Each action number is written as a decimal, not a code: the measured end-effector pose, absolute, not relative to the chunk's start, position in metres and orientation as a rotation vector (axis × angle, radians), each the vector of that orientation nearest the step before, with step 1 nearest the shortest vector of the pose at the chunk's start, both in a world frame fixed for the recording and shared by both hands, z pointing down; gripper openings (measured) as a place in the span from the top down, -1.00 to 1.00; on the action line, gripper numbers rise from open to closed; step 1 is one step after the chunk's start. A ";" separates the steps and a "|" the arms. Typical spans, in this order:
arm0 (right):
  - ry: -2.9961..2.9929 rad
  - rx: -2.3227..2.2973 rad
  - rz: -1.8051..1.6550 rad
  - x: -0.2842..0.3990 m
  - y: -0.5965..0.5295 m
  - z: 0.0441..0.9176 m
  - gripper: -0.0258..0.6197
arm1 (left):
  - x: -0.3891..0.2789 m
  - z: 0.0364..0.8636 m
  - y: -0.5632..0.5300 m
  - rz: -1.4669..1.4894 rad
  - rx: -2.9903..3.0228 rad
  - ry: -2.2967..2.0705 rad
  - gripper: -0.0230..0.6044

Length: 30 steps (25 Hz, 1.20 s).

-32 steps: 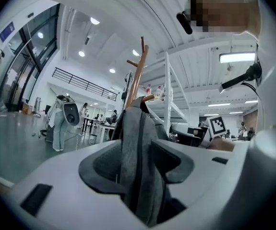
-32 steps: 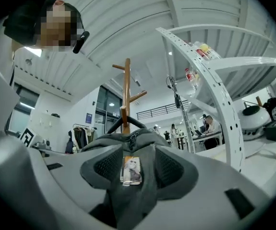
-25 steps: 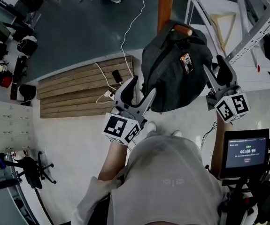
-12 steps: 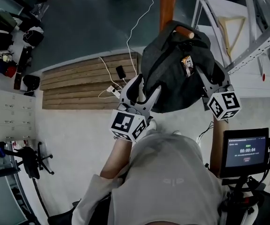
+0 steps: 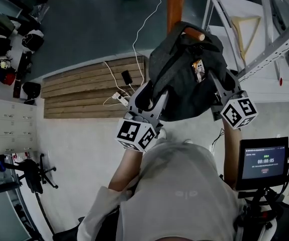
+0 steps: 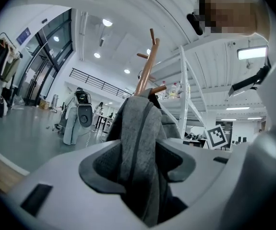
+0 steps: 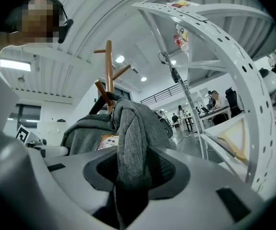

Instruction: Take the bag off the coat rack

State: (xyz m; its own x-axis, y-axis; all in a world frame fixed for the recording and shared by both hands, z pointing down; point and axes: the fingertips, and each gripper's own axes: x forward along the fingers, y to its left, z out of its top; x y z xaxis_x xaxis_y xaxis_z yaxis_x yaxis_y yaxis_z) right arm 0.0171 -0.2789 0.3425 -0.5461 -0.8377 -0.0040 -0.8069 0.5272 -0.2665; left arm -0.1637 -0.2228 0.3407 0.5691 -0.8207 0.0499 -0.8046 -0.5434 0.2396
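Observation:
A dark grey bag (image 5: 184,87) hangs from a peg (image 5: 194,33) of the wooden coat rack (image 5: 176,6). My left gripper (image 5: 154,93) is at the bag's left edge and my right gripper (image 5: 223,82) at its right edge. In the left gripper view, a fold of the bag (image 6: 138,128) fills the gap of the left gripper (image 6: 140,166), whose jaws are closing onto it. In the right gripper view, the right gripper (image 7: 133,171) is likewise closing, its pads pinching a fold of the bag (image 7: 128,133). The rack's pole (image 7: 109,66) rises behind.
A white metal shelf frame (image 5: 265,39) stands close on the right of the bag. A wooden platform (image 5: 84,92) with cables and a power strip (image 5: 119,95) lies on the floor at the left. A small monitor (image 5: 264,162) stands at the lower right.
Both grippers moved inward onto the bag's two edges. Their jaws have narrowed around folds of its fabric, the right more than the left. The bag still hangs on the peg.

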 end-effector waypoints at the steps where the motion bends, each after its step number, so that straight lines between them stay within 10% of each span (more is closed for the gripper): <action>1: 2.625 -1.424 -0.359 0.017 -0.279 0.343 0.47 | -0.163 0.341 -0.223 -0.114 2.558 -1.338 0.26; 30: 2.452 -1.580 -0.365 0.071 -0.249 0.294 0.67 | -0.108 0.301 -0.229 -0.190 2.623 -0.889 0.55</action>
State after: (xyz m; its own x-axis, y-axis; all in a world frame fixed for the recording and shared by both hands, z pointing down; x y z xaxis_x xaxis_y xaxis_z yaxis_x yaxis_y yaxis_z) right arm 0.0712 -0.2491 0.2942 -0.4079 -0.9124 -0.0352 -0.8626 0.3977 -0.3128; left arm -0.1079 -0.2294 0.3014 0.7925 -0.6098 -0.0104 -0.5609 -0.7354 0.3803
